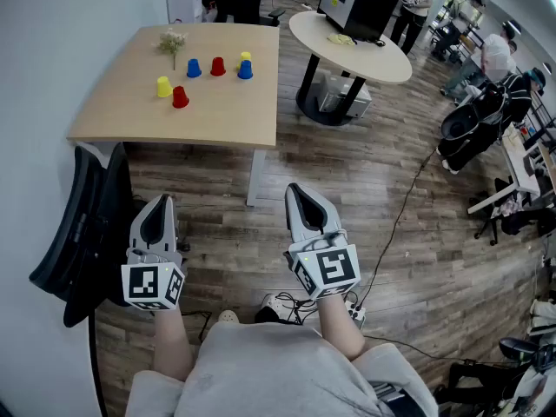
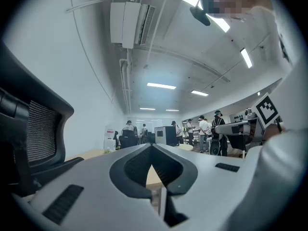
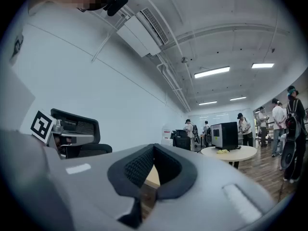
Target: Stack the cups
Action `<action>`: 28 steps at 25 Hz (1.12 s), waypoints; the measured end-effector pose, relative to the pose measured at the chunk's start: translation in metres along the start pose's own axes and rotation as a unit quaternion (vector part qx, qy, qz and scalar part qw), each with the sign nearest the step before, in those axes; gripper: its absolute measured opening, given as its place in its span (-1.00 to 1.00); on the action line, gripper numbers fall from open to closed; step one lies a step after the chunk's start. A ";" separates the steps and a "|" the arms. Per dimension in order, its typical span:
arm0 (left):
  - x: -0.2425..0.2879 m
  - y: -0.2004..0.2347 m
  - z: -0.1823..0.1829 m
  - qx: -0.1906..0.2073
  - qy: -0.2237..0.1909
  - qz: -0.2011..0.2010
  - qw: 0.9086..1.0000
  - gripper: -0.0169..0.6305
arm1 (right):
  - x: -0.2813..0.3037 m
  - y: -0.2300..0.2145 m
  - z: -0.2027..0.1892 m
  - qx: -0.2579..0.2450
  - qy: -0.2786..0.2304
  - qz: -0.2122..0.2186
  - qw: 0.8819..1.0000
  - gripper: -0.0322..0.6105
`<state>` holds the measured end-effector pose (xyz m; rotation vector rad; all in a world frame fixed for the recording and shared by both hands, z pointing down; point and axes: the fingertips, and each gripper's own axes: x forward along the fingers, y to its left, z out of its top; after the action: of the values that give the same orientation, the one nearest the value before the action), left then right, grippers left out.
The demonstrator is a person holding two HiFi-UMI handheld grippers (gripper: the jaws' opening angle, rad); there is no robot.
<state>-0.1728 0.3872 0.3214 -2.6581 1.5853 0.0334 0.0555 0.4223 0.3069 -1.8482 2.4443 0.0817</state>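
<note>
Over the wood floor, short of the bench, the left tongs and right tongs point level, side by side, both pressed together and empty. Coloured cups stand scattered on the bench, well apart from them. A black chair sits just beside the left tongs.

The head view looks steeply down from above the person, with the left gripper and right gripper near and the wooden table far. Each gripper view sits low and faces level along its own closed jaws towards that far table. All three views share it, along with the round table at far right.
</note>
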 end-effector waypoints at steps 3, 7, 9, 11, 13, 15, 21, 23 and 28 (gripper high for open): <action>0.002 -0.006 -0.001 0.000 -0.001 0.002 1.000 -0.93 | 0.000 -0.004 -0.001 0.001 -0.001 0.005 1.000 -0.87; 0.008 -0.014 -0.001 0.002 -0.001 0.000 1.000 -0.93 | 0.001 -0.011 -0.001 -0.001 -0.002 0.010 1.000 -0.87; 0.011 -0.017 -0.002 0.001 -0.002 0.003 1.000 -0.93 | 0.002 -0.015 -0.001 -0.002 -0.002 0.013 1.000 -0.87; 0.015 -0.020 -0.001 0.002 -0.002 0.006 1.000 -0.93 | 0.004 -0.019 0.000 -0.002 -0.002 0.017 1.000 -0.87; 0.019 -0.024 0.001 0.004 -0.003 0.007 1.000 -0.93 | 0.006 -0.024 0.000 -0.003 -0.003 0.020 1.000 -0.87; 0.024 -0.028 0.002 0.006 -0.005 0.008 1.000 -0.93 | 0.009 -0.029 0.000 -0.003 -0.006 0.025 1.000 -0.87; 0.039 -0.041 0.001 0.003 -0.016 0.019 1.000 -0.93 | 0.017 -0.045 0.001 0.001 -0.027 0.054 0.998 -0.87; 0.042 -0.048 0.004 0.003 -0.021 0.023 1.000 -0.93 | 0.016 -0.053 0.002 0.000 -0.025 0.058 0.998 -0.87; 0.056 -0.056 0.005 0.000 -0.025 0.034 0.999 -0.93 | 0.025 -0.070 -0.001 0.005 -0.024 0.062 0.998 -0.87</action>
<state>-0.0968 0.3654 0.3155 -2.5811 1.6605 0.1008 0.1164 0.3786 0.3059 -1.6699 2.5185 0.1211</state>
